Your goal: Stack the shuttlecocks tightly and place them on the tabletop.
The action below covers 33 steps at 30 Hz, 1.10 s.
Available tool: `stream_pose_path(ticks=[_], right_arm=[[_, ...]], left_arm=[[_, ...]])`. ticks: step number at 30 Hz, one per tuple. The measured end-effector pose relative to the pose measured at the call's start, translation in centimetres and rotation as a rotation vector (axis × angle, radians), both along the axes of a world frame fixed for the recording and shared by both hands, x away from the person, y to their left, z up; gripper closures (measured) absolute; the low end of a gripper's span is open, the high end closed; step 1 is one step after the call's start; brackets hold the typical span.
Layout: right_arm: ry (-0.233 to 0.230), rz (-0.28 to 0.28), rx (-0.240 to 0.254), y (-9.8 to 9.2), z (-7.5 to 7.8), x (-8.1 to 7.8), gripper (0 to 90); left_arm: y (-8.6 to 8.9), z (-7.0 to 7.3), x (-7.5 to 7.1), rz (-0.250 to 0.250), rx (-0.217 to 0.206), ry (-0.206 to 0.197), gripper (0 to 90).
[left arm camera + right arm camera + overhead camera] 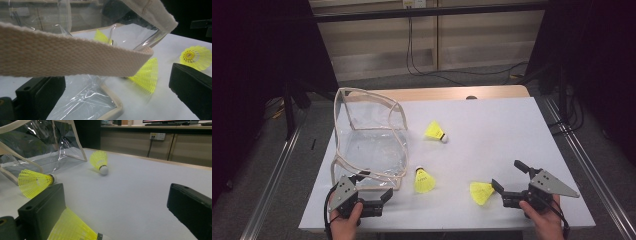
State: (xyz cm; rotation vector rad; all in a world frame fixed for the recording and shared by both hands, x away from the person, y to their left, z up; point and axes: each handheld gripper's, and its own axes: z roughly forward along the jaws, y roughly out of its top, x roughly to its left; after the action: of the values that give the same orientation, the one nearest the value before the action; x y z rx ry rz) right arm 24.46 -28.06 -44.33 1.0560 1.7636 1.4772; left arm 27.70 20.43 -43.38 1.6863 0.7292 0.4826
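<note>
Left claw sits low at the near left corner of the desk, held in a hand coming in from the near edge, and its jaws are spread wide with nothing pinched. In the left gripper view the beige webbing strap of the clear bag runs across between the two jaws, but the pads aren't pressing on it as far as I can see. Right claw is over at the near right corner, also gaping, held level and pointing left along the near edge by the other hand. A yellow shuttlecock lies on its side just beside that claw's nearer jaw; in the right gripper view its skirt pokes out right next to that jaw, not clamped. Going outward, a second shuttlecock lies near the middle of the near edge, just off the bag's near right corner, cork pointing away. A third shuttlecock lies around the desk's middle, right of the bag, cork toward the right. The bag itself stands along the left edge with its mouth open, see-through plastic with beige trim, and I can't spot anything inside it.
</note>
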Motion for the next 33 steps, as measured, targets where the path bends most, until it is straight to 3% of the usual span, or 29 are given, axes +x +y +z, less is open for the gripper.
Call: stream_pose_path(ticks=[15,19,23,26,33], right_arm=[[-0.013,-0.001,0.002,-0.1,0.2,0.0,1.4],[-0.016,-0.002,-0.003,-0.2,0.2,0.0,1.4],[-0.018,-0.001,0.0,-0.2,0.3,0.0,1.4],[-0.017,0.006,-0.004,-0.2,0.3,0.0,1.5],[-0.015,0.01,-0.006,-0.1,0.3,0.0,1.7]], left_arm=[[-0.9,0.0,-0.4,-0.04,0.009,0.011,0.8],[-1.2,-0.1,-0.8,-0.047,-0.003,0.027,0.9],[-1.8,-0.1,-1.2,-0.075,0.027,0.031,0.8],[-2.0,-0.2,-1.3,-0.099,0.011,0.053,0.8],[-2.6,-0.4,-1.4,-0.116,0.024,0.073,1.3]])
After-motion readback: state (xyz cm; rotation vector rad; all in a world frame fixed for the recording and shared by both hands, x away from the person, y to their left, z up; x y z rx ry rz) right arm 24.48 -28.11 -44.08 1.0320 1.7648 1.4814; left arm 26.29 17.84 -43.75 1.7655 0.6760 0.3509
